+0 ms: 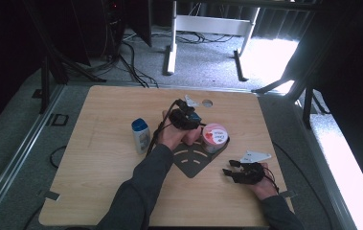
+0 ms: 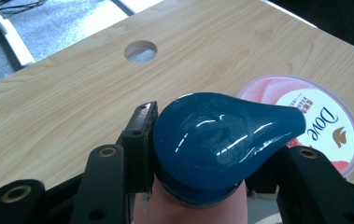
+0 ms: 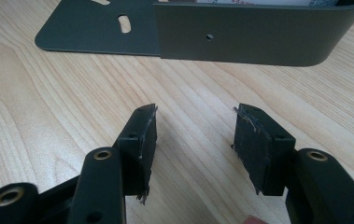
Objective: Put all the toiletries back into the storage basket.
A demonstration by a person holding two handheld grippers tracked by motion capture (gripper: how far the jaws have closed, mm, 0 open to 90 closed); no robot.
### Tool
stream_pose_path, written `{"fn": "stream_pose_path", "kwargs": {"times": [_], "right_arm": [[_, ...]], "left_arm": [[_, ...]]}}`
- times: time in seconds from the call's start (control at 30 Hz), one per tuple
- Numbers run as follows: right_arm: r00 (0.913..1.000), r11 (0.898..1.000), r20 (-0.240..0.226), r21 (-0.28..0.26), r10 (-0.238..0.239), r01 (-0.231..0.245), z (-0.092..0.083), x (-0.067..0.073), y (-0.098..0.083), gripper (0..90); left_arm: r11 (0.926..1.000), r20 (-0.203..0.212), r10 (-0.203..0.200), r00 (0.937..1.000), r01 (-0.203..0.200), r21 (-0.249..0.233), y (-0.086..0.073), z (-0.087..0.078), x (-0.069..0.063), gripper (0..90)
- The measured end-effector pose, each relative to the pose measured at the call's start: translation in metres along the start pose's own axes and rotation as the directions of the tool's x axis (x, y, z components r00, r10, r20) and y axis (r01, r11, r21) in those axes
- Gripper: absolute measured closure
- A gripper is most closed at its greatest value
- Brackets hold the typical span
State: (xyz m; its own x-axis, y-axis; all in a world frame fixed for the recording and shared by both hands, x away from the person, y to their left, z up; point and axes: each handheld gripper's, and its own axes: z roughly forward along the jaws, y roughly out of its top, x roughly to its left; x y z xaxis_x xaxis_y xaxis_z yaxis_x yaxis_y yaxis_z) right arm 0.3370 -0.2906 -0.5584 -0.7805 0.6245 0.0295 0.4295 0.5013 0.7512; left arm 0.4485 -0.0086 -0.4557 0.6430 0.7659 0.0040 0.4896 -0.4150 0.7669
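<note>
- Just left of the pink Dove tub (image 1: 214, 135), the left hand-held gripper (image 1: 187, 118) is pinching a bottle by its neck, right under the glossy blue teardrop cap (image 2: 223, 140); the jaws are pressing in from both sides, and a pale pink body is showing below the cap.
- That cap is looking smooth and slick, so I'd judge the neck beneath it the safer hold, since the overhang is stopping the bottle from sliding down. It is likely stiff plastic and light; how full it is, nobody can tell.
- The tub is standing with its lid on, against the upright wall of a dark metal bracket (image 1: 196, 160) whose flat plate is lying on the counter (image 1: 97, 182). Its contents are hidden.
- Farther left of the tub, a small white bottle with a blue cap (image 1: 141, 135) is standing upright, well apart.
- Nearer the person than the tub, the right hand-held gripper (image 3: 195, 142) is hovering low over bare wood, jaws spread and pinching nothing.
</note>
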Motion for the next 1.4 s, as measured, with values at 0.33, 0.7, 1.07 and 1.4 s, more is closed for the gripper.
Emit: {"fn": "stream_pose_path", "kwargs": {"times": [0.33,0.7,1.07,1.4], "right_arm": [[1.0000,1.000,-0.001,0.000,0.000,0.000,0.000,0.000,0.000,48.5],[1.0000,1.000,-0.002,-0.001,-0.001,0.001,0.000,0.000,0.000,48.7],[1.0000,1.000,-0.002,-0.001,-0.001,0.001,0.000,0.000,0.000,48.7],[1.0000,1.000,-0.002,-0.001,-0.002,0.002,0.000,0.000,0.000,48.7]], "left_arm": [[1.0000,-0.003,-0.003,1.0000,0.003,0.001,0.005,0.008,-0.002,52.9],[0.9997,-0.009,-0.025,0.9996,0.025,-0.006,0.007,0.012,-0.001,53.0],[0.9992,-0.011,-0.037,0.9993,0.037,-0.013,0.007,0.013,-0.001,52.9],[0.9994,-0.019,-0.033,0.9993,0.033,-0.005,0.007,0.013,-0.002,52.4]]}}
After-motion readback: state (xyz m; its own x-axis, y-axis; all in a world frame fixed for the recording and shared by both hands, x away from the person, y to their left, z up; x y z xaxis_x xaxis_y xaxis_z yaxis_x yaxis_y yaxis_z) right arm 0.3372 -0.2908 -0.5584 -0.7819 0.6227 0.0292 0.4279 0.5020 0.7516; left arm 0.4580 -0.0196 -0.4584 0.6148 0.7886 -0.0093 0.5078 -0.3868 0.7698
